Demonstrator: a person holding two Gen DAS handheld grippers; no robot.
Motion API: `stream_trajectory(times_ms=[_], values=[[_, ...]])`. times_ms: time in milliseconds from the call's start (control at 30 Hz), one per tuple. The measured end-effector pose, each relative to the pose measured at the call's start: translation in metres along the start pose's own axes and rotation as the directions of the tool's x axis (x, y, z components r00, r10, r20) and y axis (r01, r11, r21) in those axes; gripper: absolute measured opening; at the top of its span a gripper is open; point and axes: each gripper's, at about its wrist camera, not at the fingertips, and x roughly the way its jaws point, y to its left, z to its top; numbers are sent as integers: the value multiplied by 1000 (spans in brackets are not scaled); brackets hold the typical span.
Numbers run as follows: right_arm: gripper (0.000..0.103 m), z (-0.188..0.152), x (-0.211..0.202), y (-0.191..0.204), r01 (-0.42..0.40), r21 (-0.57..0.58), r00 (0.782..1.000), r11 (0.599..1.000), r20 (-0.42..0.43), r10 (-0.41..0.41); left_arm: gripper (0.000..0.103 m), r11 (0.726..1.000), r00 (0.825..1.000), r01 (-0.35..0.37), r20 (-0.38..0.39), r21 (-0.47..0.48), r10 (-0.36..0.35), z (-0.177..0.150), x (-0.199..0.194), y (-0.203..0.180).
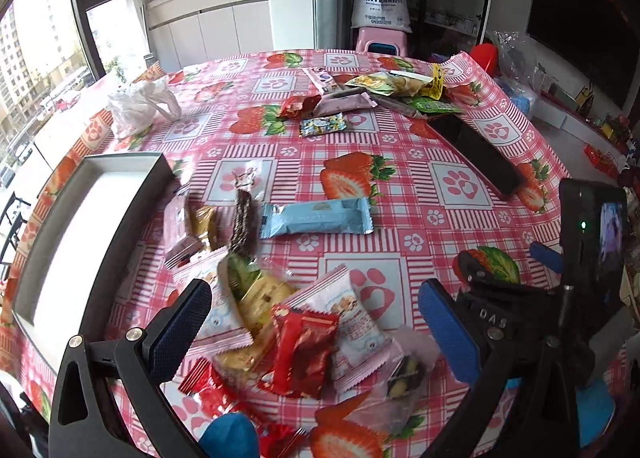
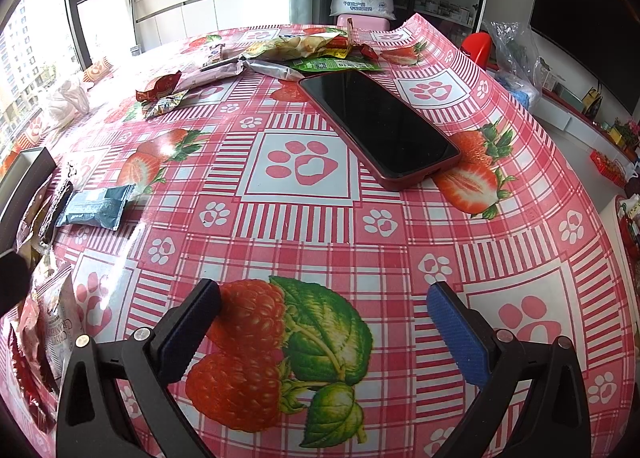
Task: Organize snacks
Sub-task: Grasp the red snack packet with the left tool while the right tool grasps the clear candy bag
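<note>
- Two grippers, left (image 1: 314, 322) and right (image 2: 323, 322), we hold wide open, both empty.
- Snack packets (image 1: 304, 338) overlap beside the empty box (image 1: 76, 225) (slippery film): we risk pinching several.
- Phone (image 2: 380, 125) could get bumped.

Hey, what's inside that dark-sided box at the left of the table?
The box shows only a bare white interior, no snacks. The near wall hides the strip of floor behind it.

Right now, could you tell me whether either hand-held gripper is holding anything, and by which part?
Nothing is held. The left hand-held gripper hangs open above the snack pile; the right hand-held gripper is open over bare tablecloth.
</note>
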Motion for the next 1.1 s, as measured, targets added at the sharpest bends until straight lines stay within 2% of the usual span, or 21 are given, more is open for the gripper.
stream_trajectory(times_ms=[100, 200, 233, 300, 367, 467, 567, 633, 733, 867, 1033, 1067, 1100], values=[[103, 1, 0, 0, -6, -10, 1000, 1000, -13, 6, 103, 993, 995, -19, -95, -116, 8, -34, 0, 38], [103, 1, -6, -3, -27, 27, 994, 999, -105, 30, 103, 971, 990, -27, -142, -239, -7, -61, 8, 67], [103, -4, -14, -5, -80, 74, 990, 994, -108, 88, 103, 962, 986, -36, -167, -270, -11, -67, 14, 73], [103, -15, -29, -5, -196, 157, 970, 968, -118, 215, 103, 949, 976, -37, -216, -312, -33, -75, 25, 75], [103, -25, -40, 3, -259, 201, 947, 945, -139, 289, 103, 956, 975, -89, -220, -281, 26, -76, 29, 67], [103, -35, -48, 26, -269, 196, 936, 943, -180, 304, 103, 963, 964, -189, -222, -193, 145, -79, 31, 62], [103, -39, -51, 53, -301, 161, 920, 940, -212, 331, 103, 959, 967, -194, -205, -208, 151, -87, 28, 83], [103, -41, -52, 69, -272, 101, 929, 957, -231, 288, 103, 960, 972, -143, -219, -241, 90, -89, 30, 96], [103, -47, -49, 87, -188, -11, 957, 982, -228, 180, 103, 969, 974, -127, -209, -214, 82, -88, 31, 98], [103, -57, -44, 104, -100, -146, 974, 984, -215, 67, 103, 963, 979, -130, -183, -236, 87, -89, 30, 97], [102, -62, -46, 106, -119, -161, 978, 980, -189, 88, 103, 966, 972, -132, -220, -221, 82, -84, 33, 95], [100, -63, -50, 104, -125, -170, 978, 978, -186, 92, 102, 971, 970, -122, -230, -207, 73, -82, 34, 93], [88, -65, -56, 104, -131, -182, 979, 975, -176, 99, 102, 976, 971, -112, -230, -188, 67, -81, 34, 90]])
